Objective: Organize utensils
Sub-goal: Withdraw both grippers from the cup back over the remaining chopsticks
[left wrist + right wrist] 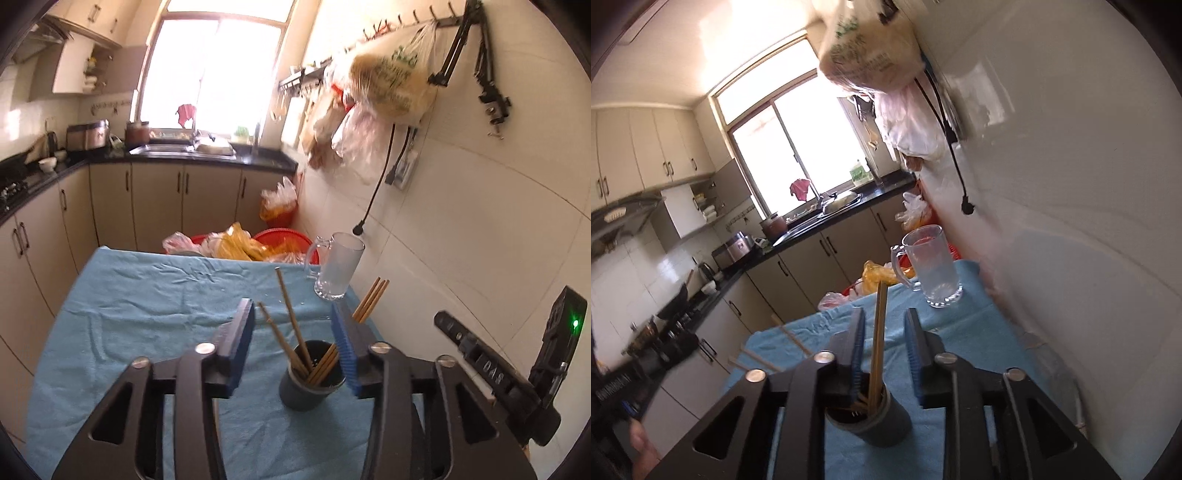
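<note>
A dark grey cup [310, 380] stands on the blue cloth [147, 295] with several wooden chopsticks [291, 314] fanned out of it. My left gripper [293, 332] is open and straddles the cup from above; its pads touch no stick. In the right wrist view the same cup [882, 421] sits just under my right gripper [885, 347], which is open. A pair of upright chopsticks [879, 332] rises between its jaws, close to the left finger [857, 350] and not pinched. More stick ends [790, 339] show to the left; lying or leaning, I cannot tell.
A clear glass mug [338, 269] stands behind the cup near the tiled wall [480, 221]. Red basins and plastic bags [251, 245] sit beyond the table's far edge. A black device with a green light [561, 332] is at the right. Bags hang above [388, 85].
</note>
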Tool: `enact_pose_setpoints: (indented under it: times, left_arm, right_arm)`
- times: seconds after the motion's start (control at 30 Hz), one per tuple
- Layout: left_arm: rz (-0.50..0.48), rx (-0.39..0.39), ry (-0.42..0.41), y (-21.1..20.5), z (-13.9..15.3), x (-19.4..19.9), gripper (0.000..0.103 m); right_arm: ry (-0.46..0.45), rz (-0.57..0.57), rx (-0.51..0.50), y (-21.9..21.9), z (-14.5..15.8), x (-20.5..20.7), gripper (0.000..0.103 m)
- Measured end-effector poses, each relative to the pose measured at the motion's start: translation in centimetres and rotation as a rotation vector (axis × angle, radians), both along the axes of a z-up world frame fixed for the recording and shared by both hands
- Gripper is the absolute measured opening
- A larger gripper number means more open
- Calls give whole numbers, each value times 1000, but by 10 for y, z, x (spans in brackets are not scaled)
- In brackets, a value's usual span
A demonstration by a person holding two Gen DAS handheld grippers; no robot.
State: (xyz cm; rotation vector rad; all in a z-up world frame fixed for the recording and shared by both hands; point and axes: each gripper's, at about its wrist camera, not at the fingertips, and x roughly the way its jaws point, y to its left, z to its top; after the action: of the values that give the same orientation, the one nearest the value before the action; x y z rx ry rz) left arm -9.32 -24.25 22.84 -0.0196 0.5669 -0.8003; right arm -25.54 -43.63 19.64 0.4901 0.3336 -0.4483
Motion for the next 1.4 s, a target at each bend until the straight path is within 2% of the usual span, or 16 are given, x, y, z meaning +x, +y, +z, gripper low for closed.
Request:
enact_pose_setpoints:
  times: [0.03, 0.1, 0.2, 0.23, 0.3, 0.37, 0.4, 0.57, 0.67, 0.73, 0.8, 0.87, 1.03, 1.13, 1.3, 1.4]
  left_arm:
    - [11, -5, -19, 10, -2, -8, 53]
    - [36, 6, -56, 28, -6, -22, 61]
    - [78, 43, -94, 59, -23, -41, 69]
    - [86, 69, -97, 68, -30, -46, 72]
    - [105, 104, -77, 88, -44, -53, 77]
    - [146, 134, -51, 113, -61, -60, 89]
    - [166, 145, -43, 123, -67, -63, 94]
    - [258, 178, 46, 179, -100, -65, 96]
    - [261, 143, 92, 207, -116, -66, 96]
    - [309, 140, 112, 221, -125, -66, 96]
    - [322, 172, 162, 226, -137, -61, 96]
    - [325, 178, 228, 232, -152, -56, 96]
    - [347, 192, 260, 240, -174, -46, 96]
    - [388, 217, 273, 245, -187, -33, 96]
    - [433, 258, 265, 250, -203, -14, 96]
    - [443, 262, 284, 254, -213, -7, 96]
  right_arm:
    - [16, 14, -17, 9, -2, -2, 35]
    - [63, 44, -63, 32, -9, -6, 54]
    - [80, 78, -117, 64, -22, -17, 63]
    - [86, 94, -121, 72, -26, -21, 66]
    - [88, 127, -105, 88, -35, -28, 82]
    - [57, 128, -95, 101, -42, -38, 84]
    - [50, 120, -97, 106, -44, -40, 84]
    - [98, 148, -87, 129, -56, -41, 83]
    - [145, 188, -17, 139, -66, -40, 80]
    - [191, 216, 23, 147, -75, -37, 73]
    - [263, 287, 64, 155, -85, -26, 54]
    - [302, 321, 117, 158, -94, -19, 50]
    - [379, 325, 109, 168, -105, -4, 50]
    - [417, 321, 161, 165, -114, 10, 50]
    - [502, 333, 181, 159, -124, 49, 49]
    - [551, 342, 203, 154, -132, 78, 33]
